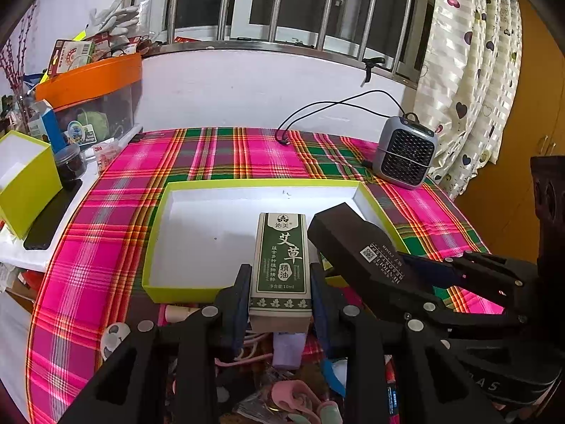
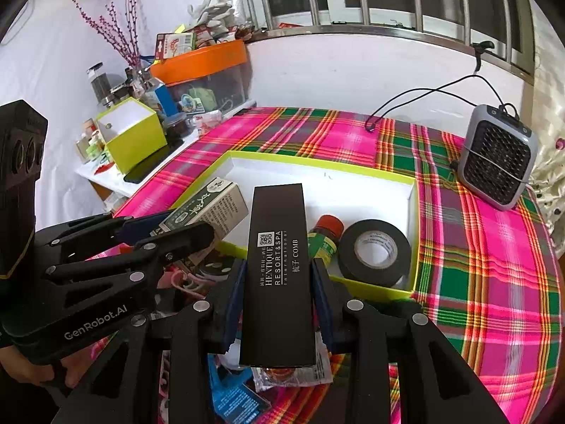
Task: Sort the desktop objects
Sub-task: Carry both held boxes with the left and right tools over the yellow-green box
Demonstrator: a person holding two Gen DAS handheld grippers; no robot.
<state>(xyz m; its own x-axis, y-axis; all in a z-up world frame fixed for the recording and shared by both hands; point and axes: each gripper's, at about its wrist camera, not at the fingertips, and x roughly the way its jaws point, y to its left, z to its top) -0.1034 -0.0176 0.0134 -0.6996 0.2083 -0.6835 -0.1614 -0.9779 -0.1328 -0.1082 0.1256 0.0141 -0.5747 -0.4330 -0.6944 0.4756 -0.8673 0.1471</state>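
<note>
On the pink-and-green plaid tabletop lies a shallow lime-green cardboard tray with a white floor; only the right wrist view shows a black tape roll and a red-capped green bottle in it. Angled downward over the tray's near edge, the left claw grips a green-labelled oil box, and the right claw clamps a long black comb box.
</note>
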